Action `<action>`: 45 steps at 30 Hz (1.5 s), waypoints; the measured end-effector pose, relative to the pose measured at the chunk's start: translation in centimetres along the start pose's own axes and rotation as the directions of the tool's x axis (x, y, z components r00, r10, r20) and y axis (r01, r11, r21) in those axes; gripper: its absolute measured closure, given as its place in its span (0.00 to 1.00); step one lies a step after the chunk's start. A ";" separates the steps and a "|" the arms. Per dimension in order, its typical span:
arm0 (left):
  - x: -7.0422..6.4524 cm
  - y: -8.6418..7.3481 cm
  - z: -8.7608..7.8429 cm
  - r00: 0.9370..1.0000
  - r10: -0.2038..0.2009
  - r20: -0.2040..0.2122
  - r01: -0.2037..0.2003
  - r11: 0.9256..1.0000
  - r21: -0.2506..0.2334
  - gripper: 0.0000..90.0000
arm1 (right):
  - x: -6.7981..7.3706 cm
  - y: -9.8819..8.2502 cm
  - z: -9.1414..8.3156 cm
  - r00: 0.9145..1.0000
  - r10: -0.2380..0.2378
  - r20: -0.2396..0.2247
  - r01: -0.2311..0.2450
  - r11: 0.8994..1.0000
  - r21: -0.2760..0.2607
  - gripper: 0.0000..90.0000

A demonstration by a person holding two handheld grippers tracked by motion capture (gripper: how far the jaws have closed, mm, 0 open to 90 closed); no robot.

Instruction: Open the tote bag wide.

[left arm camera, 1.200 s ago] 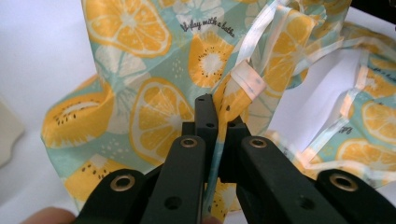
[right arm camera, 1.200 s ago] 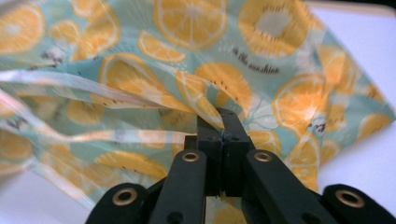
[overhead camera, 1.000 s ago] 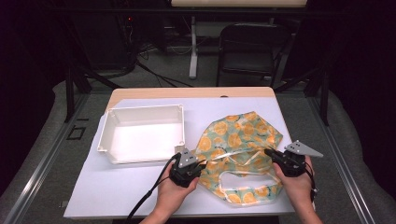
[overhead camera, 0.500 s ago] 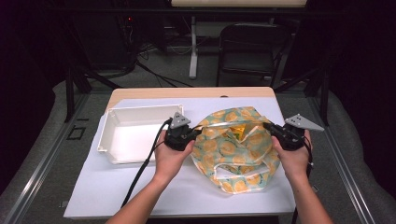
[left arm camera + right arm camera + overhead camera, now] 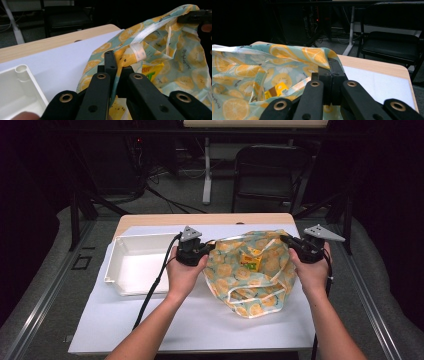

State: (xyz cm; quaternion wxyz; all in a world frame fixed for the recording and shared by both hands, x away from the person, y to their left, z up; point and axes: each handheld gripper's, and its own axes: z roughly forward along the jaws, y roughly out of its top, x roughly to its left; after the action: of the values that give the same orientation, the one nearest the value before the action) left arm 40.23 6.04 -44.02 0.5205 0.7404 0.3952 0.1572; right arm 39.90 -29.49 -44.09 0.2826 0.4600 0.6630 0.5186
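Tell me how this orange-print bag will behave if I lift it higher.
Likely floppy: the bag sags between the left gripper and right gripper, both shut on its rim. Probably light; the thin fabric creases. The yellow packet inside may slide.

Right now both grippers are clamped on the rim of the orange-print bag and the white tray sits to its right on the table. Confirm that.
One thing is off: the white tray sits to the left of the orange-print bag, as the high view shows. The left gripper and right gripper are indeed clamped on the bag's rim.
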 end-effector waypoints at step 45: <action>-3.0 -4.0 5.7 0.987 0.156 -0.035 -0.135 0.929 0.343 0.55 | -0.4 -4.9 1.9 0.996 -0.028 -0.080 0.038 0.992 0.124 0.77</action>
State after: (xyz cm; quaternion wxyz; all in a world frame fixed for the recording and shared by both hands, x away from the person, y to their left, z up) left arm 40.27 0.68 -49.33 0.3594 0.8411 0.3762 0.1475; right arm 40.16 -29.24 -49.40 0.2356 0.4450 0.7124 0.4888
